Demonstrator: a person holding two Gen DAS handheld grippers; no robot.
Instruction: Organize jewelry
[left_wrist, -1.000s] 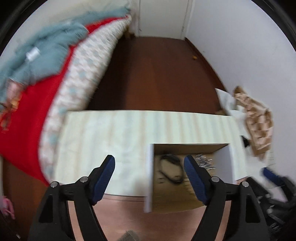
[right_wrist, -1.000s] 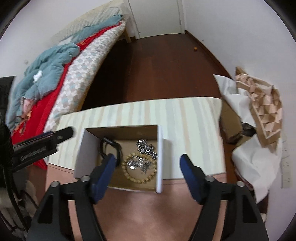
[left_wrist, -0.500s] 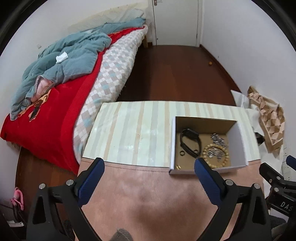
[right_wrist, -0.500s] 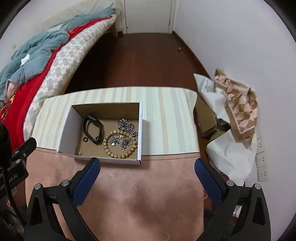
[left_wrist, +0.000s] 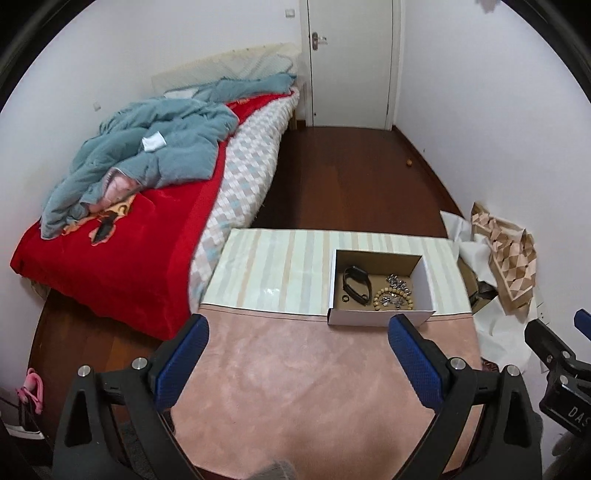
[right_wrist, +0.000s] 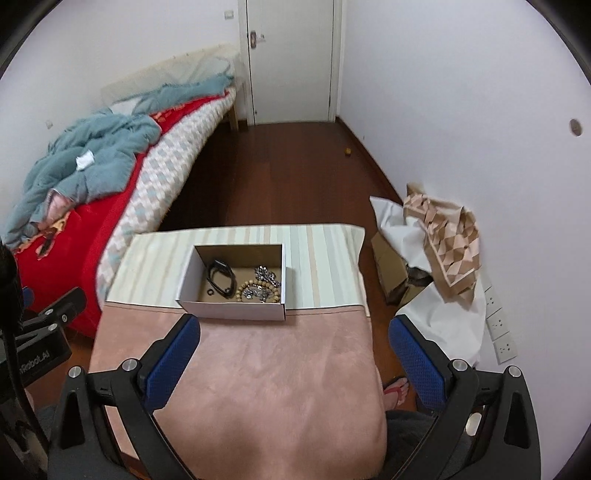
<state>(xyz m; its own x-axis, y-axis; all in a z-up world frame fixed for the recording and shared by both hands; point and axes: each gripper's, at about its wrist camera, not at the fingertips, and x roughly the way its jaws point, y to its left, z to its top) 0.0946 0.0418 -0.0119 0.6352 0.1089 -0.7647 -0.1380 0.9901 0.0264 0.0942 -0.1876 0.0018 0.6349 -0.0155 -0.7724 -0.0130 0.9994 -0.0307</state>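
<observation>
left wrist view, read from left to right: the left gripper (left_wrist: 297, 345) hangs above the pink cloth (left_wrist: 303, 376), its two blue-padded fingers (left_wrist: 181, 360) spread wide with nothing between them; farther on stands the white cardboard box (left_wrist: 380, 317) on the striped mat (left_wrist: 280, 266), and at the right edge part of the right gripper (left_wrist: 554, 354) shows. inside the box, from left to right, lie a small dark ring (left_wrist: 345, 297), a black wristband (left_wrist: 357, 284), a loop of wooden beads (left_wrist: 392, 298) and a heap of silver pieces (left_wrist: 397, 283), some of which rest on the beads. right wrist view: the right gripper (right_wrist: 293, 345) is likewise spread apart and holds nothing, well short of the box (right_wrist: 236, 309). every piece of jewelry seen lies in the box and none on the cloth or mat, so gathering appears complete; judged from this, what may remain is sorting the tangled pieces apart, if the task asks it.
</observation>
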